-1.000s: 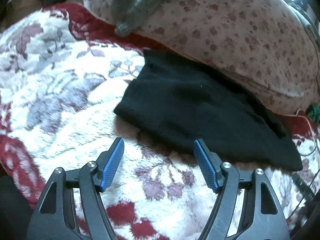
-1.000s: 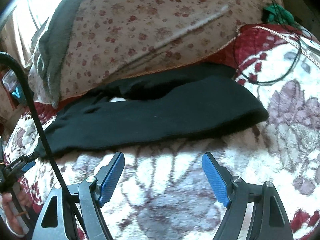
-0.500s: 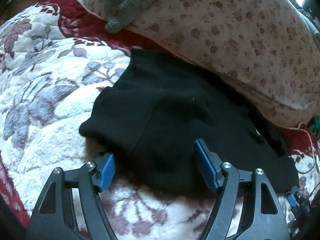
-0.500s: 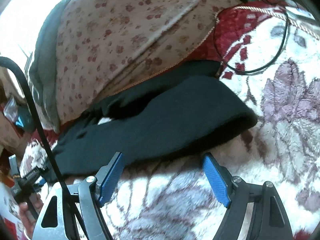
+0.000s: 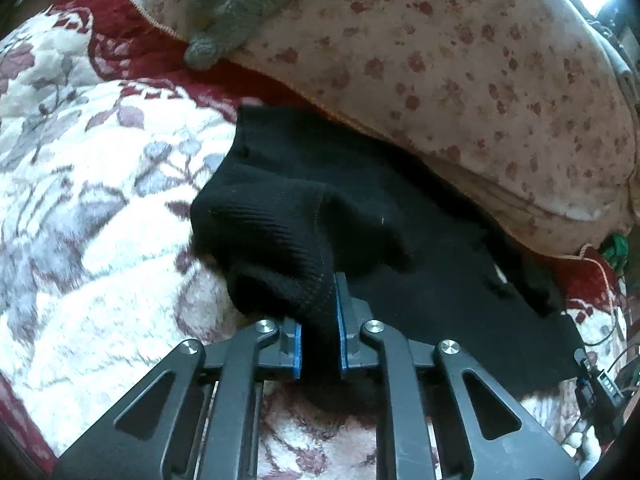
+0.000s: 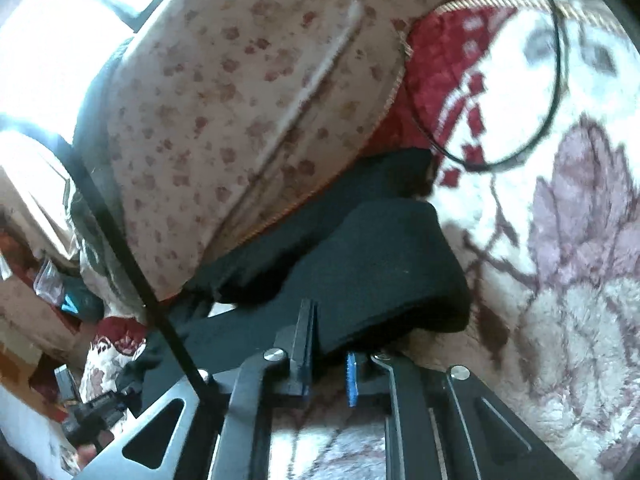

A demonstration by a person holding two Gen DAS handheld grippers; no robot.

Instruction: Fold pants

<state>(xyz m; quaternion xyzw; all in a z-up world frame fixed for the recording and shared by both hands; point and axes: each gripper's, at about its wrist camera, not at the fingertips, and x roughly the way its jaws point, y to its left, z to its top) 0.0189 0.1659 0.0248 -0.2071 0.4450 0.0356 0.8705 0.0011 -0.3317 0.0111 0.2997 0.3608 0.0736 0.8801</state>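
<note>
The black pants [image 5: 360, 216] were spread on a floral blanket [image 5: 100, 200], beyond the fingers and against a spotted pillow [image 5: 460, 80]. The left gripper [image 5: 318, 332] had just been closing, and a ribbed edge of the pants was pinched between its fingers [image 5: 340, 320]. The right gripper [image 6: 328, 372] had likewise just been closing, and the folded end of the pants [image 6: 380, 272] was clamped between its fingers [image 6: 351, 376].

no readable text, label, brand or number anywhere in either wrist view
</note>
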